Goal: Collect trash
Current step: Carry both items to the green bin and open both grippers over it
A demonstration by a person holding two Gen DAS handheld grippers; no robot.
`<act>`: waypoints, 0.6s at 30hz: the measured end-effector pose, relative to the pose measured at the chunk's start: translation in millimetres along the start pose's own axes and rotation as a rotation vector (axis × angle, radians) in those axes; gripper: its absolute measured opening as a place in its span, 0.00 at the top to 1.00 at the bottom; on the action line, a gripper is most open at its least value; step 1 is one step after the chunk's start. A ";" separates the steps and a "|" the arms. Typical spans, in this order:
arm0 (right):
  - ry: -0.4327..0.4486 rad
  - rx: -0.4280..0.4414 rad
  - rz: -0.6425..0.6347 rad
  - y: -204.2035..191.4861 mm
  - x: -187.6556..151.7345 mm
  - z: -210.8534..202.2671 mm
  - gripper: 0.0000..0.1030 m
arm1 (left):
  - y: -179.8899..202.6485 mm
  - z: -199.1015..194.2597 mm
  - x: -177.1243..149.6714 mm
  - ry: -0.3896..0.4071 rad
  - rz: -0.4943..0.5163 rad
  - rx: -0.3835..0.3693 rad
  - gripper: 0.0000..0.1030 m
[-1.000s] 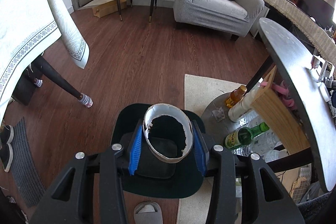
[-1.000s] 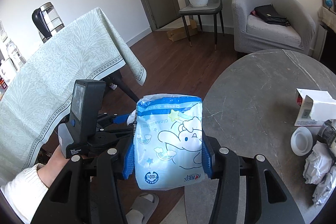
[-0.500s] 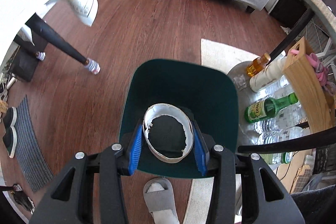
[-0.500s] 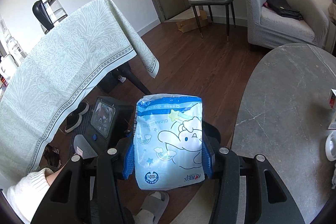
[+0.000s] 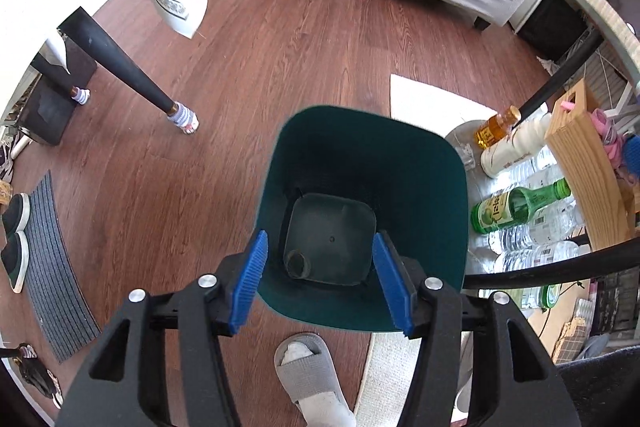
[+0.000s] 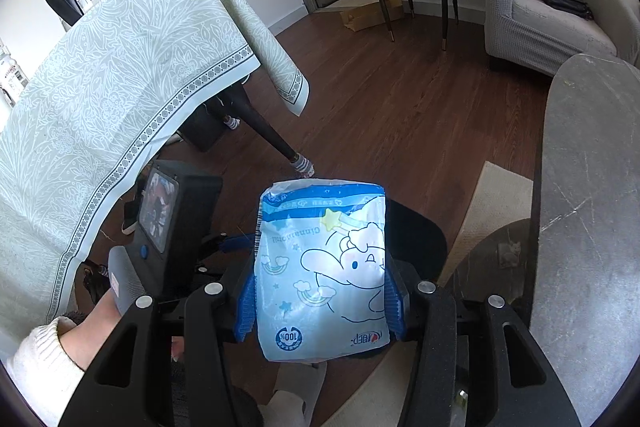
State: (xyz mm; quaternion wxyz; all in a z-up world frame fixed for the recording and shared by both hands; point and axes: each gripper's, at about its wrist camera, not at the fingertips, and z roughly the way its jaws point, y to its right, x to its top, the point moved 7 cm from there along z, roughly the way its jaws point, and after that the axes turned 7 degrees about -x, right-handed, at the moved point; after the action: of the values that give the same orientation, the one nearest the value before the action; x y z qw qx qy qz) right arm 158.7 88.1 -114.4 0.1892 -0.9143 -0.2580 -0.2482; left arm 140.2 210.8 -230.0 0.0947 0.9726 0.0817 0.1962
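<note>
The left gripper [image 5: 322, 277] hangs right over the green bin [image 5: 448, 163] on the floor, and its blue pads [image 5: 249, 279] are spread apart with nothing between them. It sits there because that is the spot for dropping trash straight down. At the bottom of the bin lies one small round thing [image 5: 297, 263], maybe a paper cup on its side, but it is dark down there and hard to tell. The rest of the bin looks bare. The right gripper [image 6: 320, 297] squeezes a blue and white packet [image 6: 322, 275] with a cartoon animal on it, one pad on each side, so it stands up and cannot slip. It is held up in the air next to the gray counter [image 6: 588, 187], with the dark edge of the bin [image 6: 424, 231] peeking out behind it (the left gripper [image 6: 176, 227] shows beside it too). I think the packet goes into the bin next. Bottles [image 5: 516, 205] lie on the floor beside the bin.
</note>
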 end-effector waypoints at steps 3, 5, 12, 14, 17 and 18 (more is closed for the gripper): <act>-0.033 -0.008 -0.003 -2.4 -4.4 15.6 0.50 | -4.5 -16.5 6.0 0.049 -0.006 0.005 0.43; -0.050 -0.013 -0.006 -4.7 -8.4 25.3 0.50 | -7.4 -28.7 10.1 0.081 -0.014 0.006 0.43; -0.124 -0.030 0.009 -0.7 -21.3 62.9 0.50 | -24.4 -79.6 26.5 0.214 -0.072 -0.002 0.51; -0.151 -0.039 0.007 -0.2 -25.3 75.4 0.50 | -26.1 -93.4 30.9 0.248 -0.078 -0.011 0.54; -0.182 -0.062 0.002 -1.2 -31.1 92.8 0.50 | -24.2 -111.8 38.0 0.296 -0.085 -0.030 0.60; -0.192 -0.065 -0.002 -2.1 -33.2 97.7 0.50 | -22.5 -117.6 40.1 0.311 -0.084 -0.034 0.62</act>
State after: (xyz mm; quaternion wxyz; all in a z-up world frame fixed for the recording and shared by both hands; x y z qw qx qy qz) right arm 167.7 123.6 -210.9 0.1336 -0.9393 -0.2676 -0.1680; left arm 127.2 258.4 -113.7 0.1054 0.9245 0.1325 0.3415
